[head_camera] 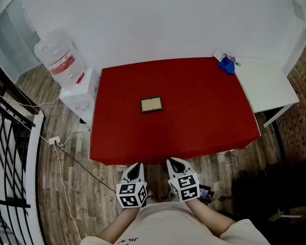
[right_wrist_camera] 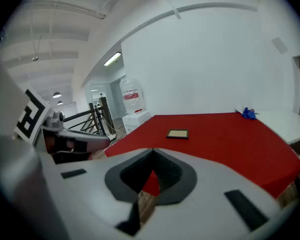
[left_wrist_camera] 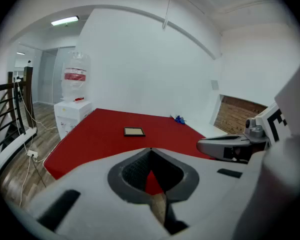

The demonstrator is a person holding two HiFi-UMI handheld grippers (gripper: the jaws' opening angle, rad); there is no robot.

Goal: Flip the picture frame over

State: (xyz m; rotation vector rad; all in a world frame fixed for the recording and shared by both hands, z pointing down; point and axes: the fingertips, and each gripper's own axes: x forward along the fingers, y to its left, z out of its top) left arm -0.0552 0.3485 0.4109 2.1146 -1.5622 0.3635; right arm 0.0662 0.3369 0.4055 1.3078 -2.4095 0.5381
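Lying flat: frame [head_camera: 151, 104] (bottle label [head_camera: 64, 65] unreadable)

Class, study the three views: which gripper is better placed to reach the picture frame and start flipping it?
Left, narrowly. The left gripper and right gripper both hang shut and empty before the table, but the picture frame lies slightly toward the left one's side.

Closed, empty right gripper [right_wrist_camera: 151, 151], picture frame [right_wrist_camera: 178, 133] lying flat on red table [right_wrist_camera: 235, 134]
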